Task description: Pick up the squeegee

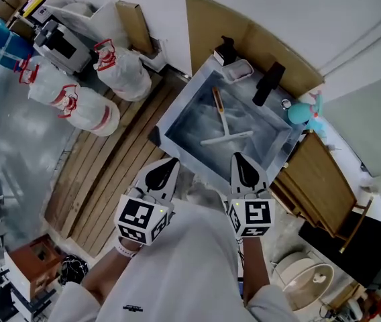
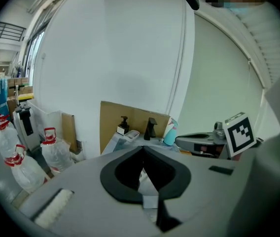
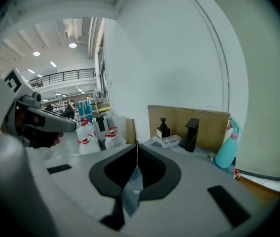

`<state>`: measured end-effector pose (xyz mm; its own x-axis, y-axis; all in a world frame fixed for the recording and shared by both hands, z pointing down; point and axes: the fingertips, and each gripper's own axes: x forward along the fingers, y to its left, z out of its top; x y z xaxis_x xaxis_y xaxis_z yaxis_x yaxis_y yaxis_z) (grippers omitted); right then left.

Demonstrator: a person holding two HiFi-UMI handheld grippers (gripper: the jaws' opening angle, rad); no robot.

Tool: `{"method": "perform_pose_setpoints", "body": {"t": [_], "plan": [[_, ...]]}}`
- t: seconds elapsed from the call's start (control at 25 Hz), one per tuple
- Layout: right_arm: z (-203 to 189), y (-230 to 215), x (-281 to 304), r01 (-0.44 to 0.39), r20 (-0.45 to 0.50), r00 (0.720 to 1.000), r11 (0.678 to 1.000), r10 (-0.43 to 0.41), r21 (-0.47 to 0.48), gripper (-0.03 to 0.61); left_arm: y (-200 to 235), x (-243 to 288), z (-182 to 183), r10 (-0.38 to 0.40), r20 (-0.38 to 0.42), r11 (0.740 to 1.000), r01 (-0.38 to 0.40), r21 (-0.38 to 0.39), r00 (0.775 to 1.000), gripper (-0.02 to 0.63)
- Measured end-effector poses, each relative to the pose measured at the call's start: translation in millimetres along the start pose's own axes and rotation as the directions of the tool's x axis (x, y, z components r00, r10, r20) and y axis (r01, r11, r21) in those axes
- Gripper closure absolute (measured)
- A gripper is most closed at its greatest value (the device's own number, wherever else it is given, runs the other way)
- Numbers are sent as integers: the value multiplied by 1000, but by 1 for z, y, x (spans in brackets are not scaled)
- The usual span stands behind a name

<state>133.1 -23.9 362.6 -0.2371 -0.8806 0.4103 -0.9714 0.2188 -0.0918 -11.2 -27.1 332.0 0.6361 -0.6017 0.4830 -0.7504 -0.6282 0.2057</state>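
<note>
Since neither gripper has reached the basin yet, I hold both side by side in front of me, aimed at it. The left gripper [image 1: 169, 163] and the right gripper [image 1: 237, 158] each have their jaws pressed together with nothing between them, and each gripper view confirms this.

The squeegee [image 1: 221, 116] lies flat on the bottom of the steel sink [image 1: 179, 107]. Its wooden handle runs away from me toward the back, and its blade sits crosswise at the near end, just beyond the right gripper's tips. I judge that this layout favours the right gripper, which would have to spread its jaws before dropping onto the handle.

Along the back rim stand a black soap dispenser [image 1: 225, 47], a pale soap dish [image 1: 239, 70] and a black faucet [image 1: 269, 83]. A teal spray bottle [image 1: 302, 113] sits at the right corner, and a cardboard sheet [image 1: 244, 35] leans against the wall behind. None of them touches the squeegee, and the faucet stands off to the right of the handle's far end.

What does lie in the way, as I see it, is the sink's near wall, so the approach must go over the rim and then down. To the left, well apart, white sacks with red ties [image 1: 76, 102] rest by wooden slats [image 1: 110, 173]. Wooden boards [image 1: 318, 180] lie to the right.
</note>
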Motion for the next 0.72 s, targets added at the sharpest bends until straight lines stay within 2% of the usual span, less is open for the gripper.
{"method": "perform_pose_setpoints", "body": {"t": [0.32,0.56,0.68,0.72], "plan": [[-10,-15,21,20,-48,999,1000,-20,0,571,14,21,8,5,5,1000,-5,-24,1000,609],[-18,-30,58,13,-87,996,1000,-13,-3,569,25,52,5,-14,-31,1000,14,-17,999,609],[-33,-37,83,-6,-134,991,1000,6,5,490,32,69,-3,-7,-54,999,5,-39,999,609],[-38,-39,90,-8,-144,990,1000,9,9,483,34,75,-7,-3,-63,999,0,-47,998,609]]}}
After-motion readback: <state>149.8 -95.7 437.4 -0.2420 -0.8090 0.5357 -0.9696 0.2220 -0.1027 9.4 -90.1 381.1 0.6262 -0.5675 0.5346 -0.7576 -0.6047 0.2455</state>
